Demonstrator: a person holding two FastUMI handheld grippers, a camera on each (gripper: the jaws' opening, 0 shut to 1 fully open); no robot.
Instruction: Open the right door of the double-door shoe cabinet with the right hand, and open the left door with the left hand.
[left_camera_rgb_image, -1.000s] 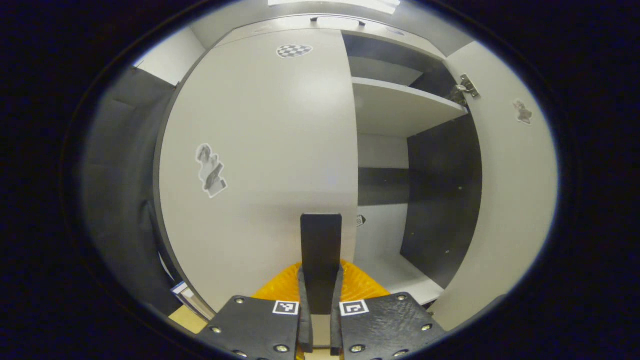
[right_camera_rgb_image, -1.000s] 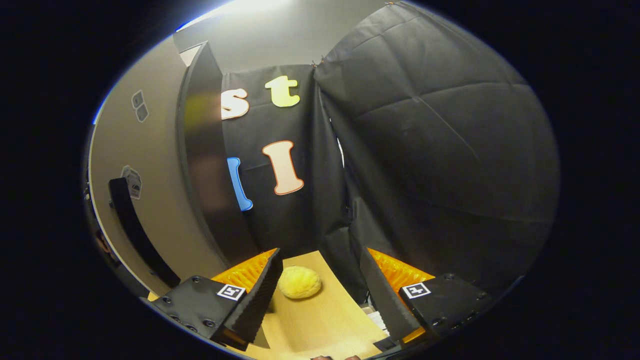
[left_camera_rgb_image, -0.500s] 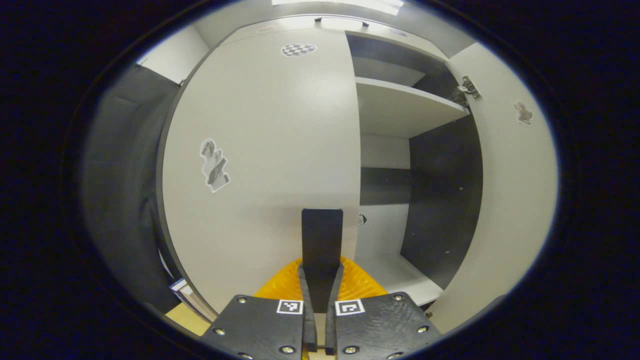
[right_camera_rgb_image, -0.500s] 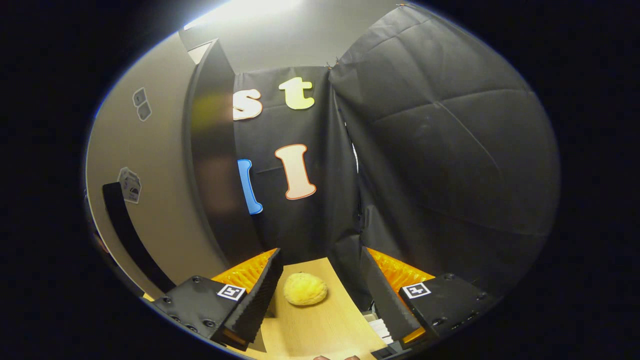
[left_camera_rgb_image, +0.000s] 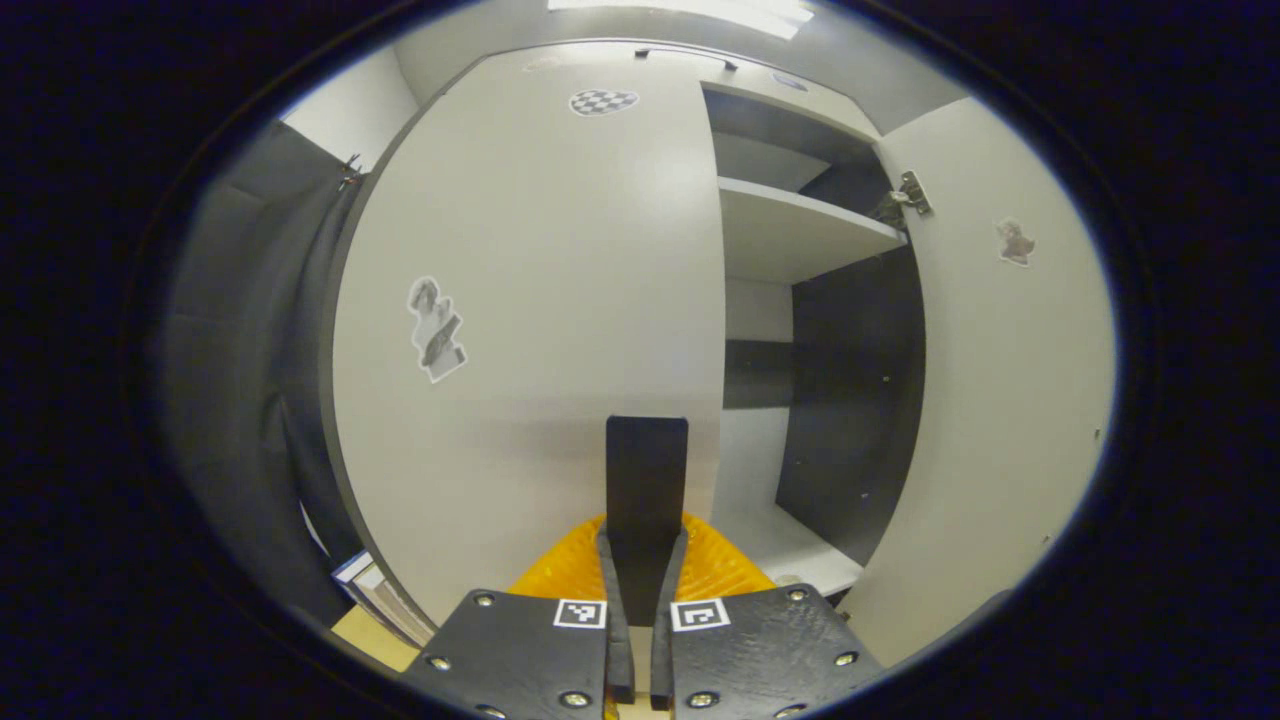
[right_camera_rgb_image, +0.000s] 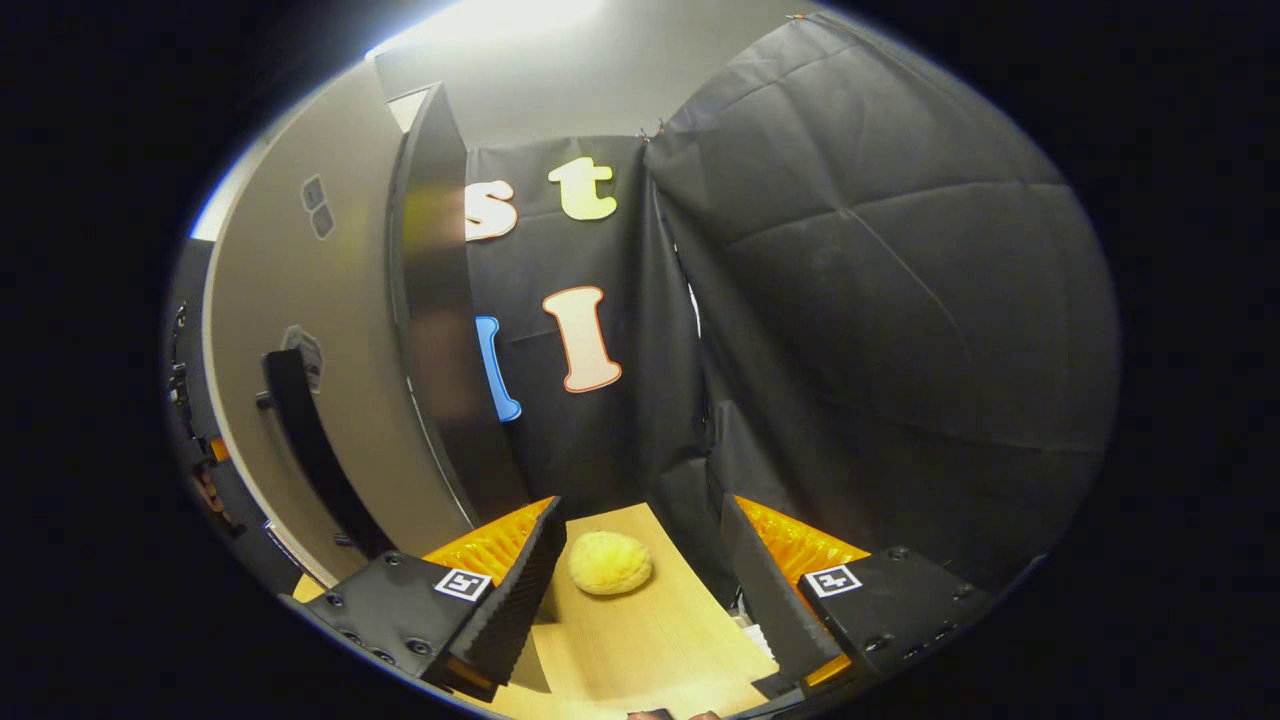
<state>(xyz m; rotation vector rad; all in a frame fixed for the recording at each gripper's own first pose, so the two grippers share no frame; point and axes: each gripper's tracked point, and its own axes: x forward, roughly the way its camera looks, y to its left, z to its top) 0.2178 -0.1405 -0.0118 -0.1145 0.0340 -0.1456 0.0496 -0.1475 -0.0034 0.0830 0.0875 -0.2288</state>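
In the left gripper view the pale left door (left_camera_rgb_image: 540, 300) of the shoe cabinet faces me, with stickers on it. Its upright black handle (left_camera_rgb_image: 646, 470) stands between my left gripper's (left_camera_rgb_image: 641, 560) fingers, which are shut on it. To the right, the right door (left_camera_rgb_image: 1000, 400) stands swung open, baring a pale shelf (left_camera_rgb_image: 790, 230) and the dark inside wall (left_camera_rgb_image: 850, 400). In the right gripper view that right door (right_camera_rgb_image: 300, 300) is at the left with its black handle (right_camera_rgb_image: 310, 450). My right gripper (right_camera_rgb_image: 639, 512) is open, apart from the door, with nothing in it.
A yellow round lump (right_camera_rgb_image: 610, 562) lies on the wooden table (right_camera_rgb_image: 650, 650) below the right gripper. Black cloth walls (right_camera_rgb_image: 880, 300) close the booth behind and to the right. More dark cloth (left_camera_rgb_image: 250, 350) hangs left of the cabinet.
My left gripper's fingers have closed tighter on the left door's handle. In the right gripper view the right door and its handle have slid further into view toward the right.
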